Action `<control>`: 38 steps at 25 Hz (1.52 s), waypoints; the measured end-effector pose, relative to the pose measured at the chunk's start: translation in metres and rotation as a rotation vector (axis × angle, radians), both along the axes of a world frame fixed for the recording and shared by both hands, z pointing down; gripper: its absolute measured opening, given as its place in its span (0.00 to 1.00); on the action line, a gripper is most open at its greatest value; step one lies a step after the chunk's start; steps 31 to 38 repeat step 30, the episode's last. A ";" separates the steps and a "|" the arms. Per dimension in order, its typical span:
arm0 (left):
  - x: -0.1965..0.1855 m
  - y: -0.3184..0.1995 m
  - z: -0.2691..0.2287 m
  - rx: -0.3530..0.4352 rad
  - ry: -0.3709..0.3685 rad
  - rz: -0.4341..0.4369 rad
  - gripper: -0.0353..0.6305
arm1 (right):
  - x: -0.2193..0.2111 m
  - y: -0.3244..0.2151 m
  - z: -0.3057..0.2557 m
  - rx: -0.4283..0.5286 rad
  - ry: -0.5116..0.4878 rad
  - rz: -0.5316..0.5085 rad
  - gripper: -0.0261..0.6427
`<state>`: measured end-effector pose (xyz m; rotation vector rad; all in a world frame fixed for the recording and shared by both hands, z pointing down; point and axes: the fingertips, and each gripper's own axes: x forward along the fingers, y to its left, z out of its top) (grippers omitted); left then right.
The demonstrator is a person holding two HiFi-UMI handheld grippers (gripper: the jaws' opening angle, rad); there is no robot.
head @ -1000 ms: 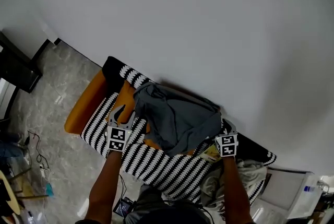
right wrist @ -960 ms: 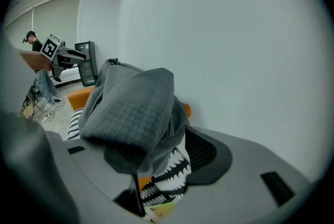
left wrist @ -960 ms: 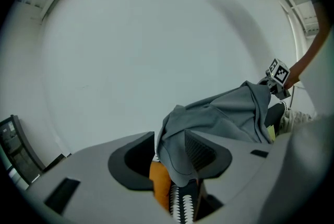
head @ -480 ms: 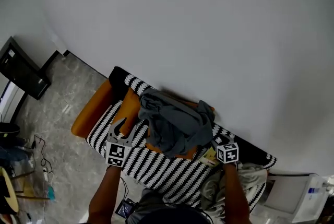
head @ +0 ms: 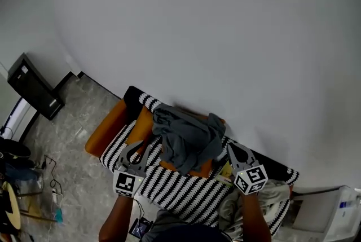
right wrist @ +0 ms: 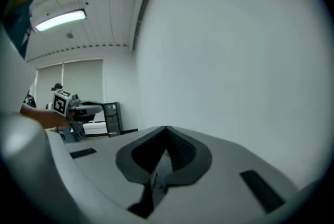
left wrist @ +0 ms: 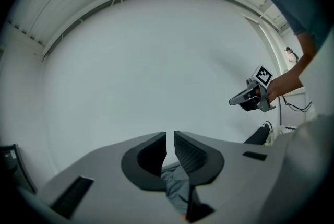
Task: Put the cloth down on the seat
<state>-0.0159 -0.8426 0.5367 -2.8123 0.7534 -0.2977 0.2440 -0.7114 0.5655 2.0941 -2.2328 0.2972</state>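
The grey cloth [head: 186, 136] lies in a crumpled heap on the sofa seat, over the orange cushion [head: 141, 122] and the black-and-white striped cover [head: 180, 187]. My left gripper [head: 135, 148] hangs just left of the heap, clear of it. Its jaws have just been closing and stand a narrow gap apart with nothing between them [left wrist: 170, 134]; the cloth [left wrist: 177, 186] shows below them. My right gripper [head: 230, 146] is lifted off the cloth's right edge. Its jaws have just been closing too, and the tips meet on nothing [right wrist: 166, 128].
A white wall rises right behind the sofa. A black cabinet [head: 34, 94] stands on the marble floor at the left, with cables [head: 51, 179] nearer me. A pale bundle of fabric [head: 265, 196] lies on the sofa's right end, beside a white unit [head: 338, 212].
The cloth has settled from a wider spread into a smaller heap on the seat. Both grippers have come up and back from it, and their jaws have narrowed.
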 end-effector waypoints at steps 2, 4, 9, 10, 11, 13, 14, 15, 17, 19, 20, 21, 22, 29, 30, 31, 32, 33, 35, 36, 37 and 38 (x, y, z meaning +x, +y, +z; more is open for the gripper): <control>0.005 0.027 -0.030 0.029 0.044 0.050 0.07 | -0.032 0.006 -0.050 0.100 0.064 -0.075 0.06; 0.009 0.054 -0.056 0.053 0.079 0.095 0.06 | -0.062 0.017 -0.089 0.176 0.147 -0.141 0.06; 0.010 0.113 -0.098 0.093 0.119 0.149 0.06 | -0.119 0.052 -0.147 0.284 0.232 -0.251 0.06; 0.009 0.124 -0.102 0.123 0.087 0.165 0.06 | -0.125 0.060 -0.152 0.291 0.233 -0.262 0.06; 0.008 0.133 -0.104 0.161 0.041 0.184 0.06 | -0.129 0.067 -0.156 0.298 0.237 -0.271 0.06; 0.004 0.150 -0.108 0.209 -0.017 0.197 0.06 | -0.137 0.082 -0.160 0.310 0.250 -0.290 0.06; 0.001 0.156 -0.110 0.216 -0.023 0.194 0.06 | -0.140 0.090 -0.161 0.311 0.256 -0.297 0.06; -0.002 0.163 -0.113 0.221 -0.022 0.190 0.06 | -0.143 0.097 -0.162 0.310 0.259 -0.301 0.06; -0.010 0.174 -0.120 0.212 0.004 0.171 0.06 | -0.146 0.109 -0.164 0.307 0.258 -0.304 0.06; -0.016 0.184 -0.126 0.170 0.065 0.136 0.06 | -0.147 0.120 -0.164 0.301 0.260 -0.305 0.06; -0.019 0.188 -0.127 0.173 0.064 0.132 0.06 | -0.148 0.124 -0.164 0.302 0.263 -0.308 0.06; -0.021 0.192 -0.127 0.200 0.035 0.139 0.06 | -0.148 0.127 -0.164 0.305 0.267 -0.312 0.06; -0.023 0.195 -0.127 0.229 0.005 0.148 0.06 | -0.148 0.131 -0.165 0.308 0.270 -0.315 0.06; -0.038 0.223 -0.129 0.114 0.131 0.077 0.06 | -0.152 0.160 -0.162 0.296 0.276 -0.320 0.06; -0.040 0.228 -0.130 0.092 0.155 0.066 0.06 | -0.153 0.164 -0.162 0.297 0.276 -0.320 0.06; -0.040 0.228 -0.130 0.092 0.155 0.066 0.06 | -0.153 0.164 -0.162 0.297 0.276 -0.320 0.06; -0.040 0.228 -0.130 0.092 0.155 0.066 0.06 | -0.153 0.164 -0.162 0.297 0.276 -0.320 0.06; -0.040 0.228 -0.130 0.092 0.155 0.066 0.06 | -0.153 0.164 -0.162 0.297 0.276 -0.320 0.06; -0.040 0.228 -0.130 0.092 0.155 0.066 0.06 | -0.153 0.164 -0.162 0.297 0.276 -0.320 0.06; -0.040 0.228 -0.130 0.092 0.155 0.066 0.06 | -0.153 0.164 -0.162 0.297 0.276 -0.320 0.06; -0.040 0.228 -0.130 0.092 0.155 0.066 0.06 | -0.153 0.164 -0.162 0.297 0.276 -0.320 0.06; -0.040 0.228 -0.130 0.092 0.155 0.066 0.06 | -0.153 0.164 -0.162 0.297 0.276 -0.320 0.06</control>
